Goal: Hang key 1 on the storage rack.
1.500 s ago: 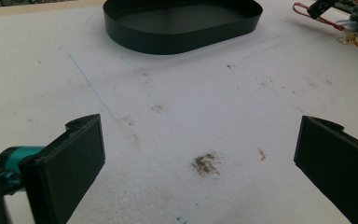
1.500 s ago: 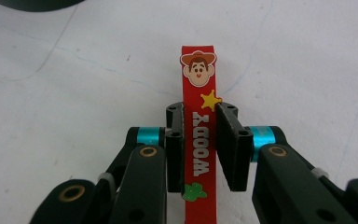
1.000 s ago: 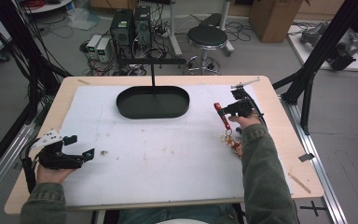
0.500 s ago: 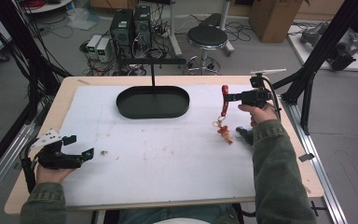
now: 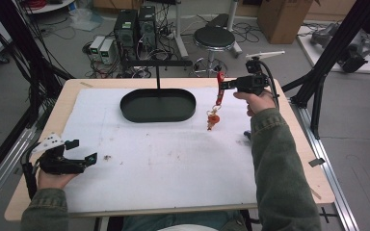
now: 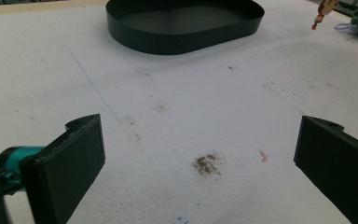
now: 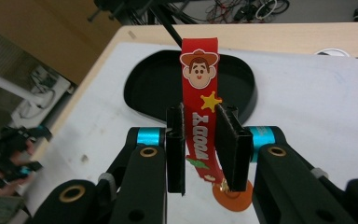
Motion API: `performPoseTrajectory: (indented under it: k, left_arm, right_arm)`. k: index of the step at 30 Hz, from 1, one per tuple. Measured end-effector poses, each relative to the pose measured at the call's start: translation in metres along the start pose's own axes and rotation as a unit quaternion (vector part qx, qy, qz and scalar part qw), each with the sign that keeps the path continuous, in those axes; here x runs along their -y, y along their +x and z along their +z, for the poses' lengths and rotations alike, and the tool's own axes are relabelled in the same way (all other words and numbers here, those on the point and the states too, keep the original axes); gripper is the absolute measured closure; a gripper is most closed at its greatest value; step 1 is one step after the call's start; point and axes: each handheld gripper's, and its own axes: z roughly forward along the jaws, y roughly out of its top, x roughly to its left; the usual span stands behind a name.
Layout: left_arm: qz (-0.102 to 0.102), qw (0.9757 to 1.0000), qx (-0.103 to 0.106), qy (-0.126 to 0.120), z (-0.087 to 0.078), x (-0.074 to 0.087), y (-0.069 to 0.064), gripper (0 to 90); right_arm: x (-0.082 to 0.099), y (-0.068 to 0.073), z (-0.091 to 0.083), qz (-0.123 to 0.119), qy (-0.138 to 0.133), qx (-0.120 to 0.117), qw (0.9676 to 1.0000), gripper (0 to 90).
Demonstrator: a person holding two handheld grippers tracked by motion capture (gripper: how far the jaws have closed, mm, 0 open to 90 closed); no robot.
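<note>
Left tongs (image 5: pixel 81 153) sit low near the counter's (image 5: pixel 173 163) left front edge, jaws spread wide, nothing between them. My left hand (image 5: pixel 53 175) rests on the counter edge. In the left gripper view the two black jaws frame bare white surface with a small dark smudge (image 6: pixel 206 164) between them, and the black oval tray (image 6: pixel 185 24) lies further ahead.

Tray (image 5: pixel 158 105) sits toward the far side of the counter, left of centre, nothing visible inside it. A thin black post (image 5: pixel 157 77) rises just behind it.

Right tongs (image 5: pixel 220 85) are raised above the counter's far right part, just right of the tray, pinching a red strap keychain (image 5: pixel 219 92). Strap hangs down from the jaws, with an orange charm (image 5: pixel 213 119) at its lower end, clear of the surface. Right gripper view: jaws pressed onto the strap (image 7: pixel 199 116) mid-length, cartoon cowboy face above them, charm (image 7: pixel 233 198) below.
</note>
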Motion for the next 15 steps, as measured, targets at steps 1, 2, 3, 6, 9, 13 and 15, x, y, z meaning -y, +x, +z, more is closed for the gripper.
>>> performPoseTrajectory:
  k: [1, 2, 3, 6, 9, 13, 15]
  left_arm:
    - [0.000, 1.0000, 0.000, 0.000, 0.000, 0.000, 0.000, 2.2]
    - [0.000, 1.0000, 0.001, -0.001, 0.000, 0.000, 0.001, 2.2]
    - [-0.001, 1.0000, 0.001, -0.001, 0.000, 0.000, 0.001, 2.2]
    - [-0.004, 1.0000, 0.000, -0.002, 0.000, 0.000, 0.001, 2.2]
    - [-0.003, 1.0000, 0.002, -0.002, 0.001, 0.000, 0.001, 2.3]
    - [-0.003, 1.0000, 0.004, -0.003, 0.000, 0.000, 0.001, 2.2]
    - [0.000, 1.0000, 0.003, -0.003, 0.000, 0.000, 0.001, 2.2]
  right_arm:
    - [-0.002, 0.002, 0.002, 0.005, -0.001, -0.002, 1.0000, 74.4]
    - [-0.003, 0.003, 0.004, 0.006, -0.001, -0.004, 1.0000, 74.4]
    - [-0.005, 0.005, 0.006, 0.007, 0.001, -0.004, 1.0000, 74.4]
    - [-0.010, 0.011, 0.011, 0.006, -0.001, -0.008, 1.0000, 74.4]
    - [-0.014, 0.017, 0.015, 0.003, -0.004, -0.014, 0.9999, 74.4]
    - [-0.020, 0.025, 0.021, -0.006, 0.003, -0.008, 0.9999, 74.4]
    - [-0.024, 0.030, 0.023, -0.005, 0.004, -0.012, 0.9999, 74.4]
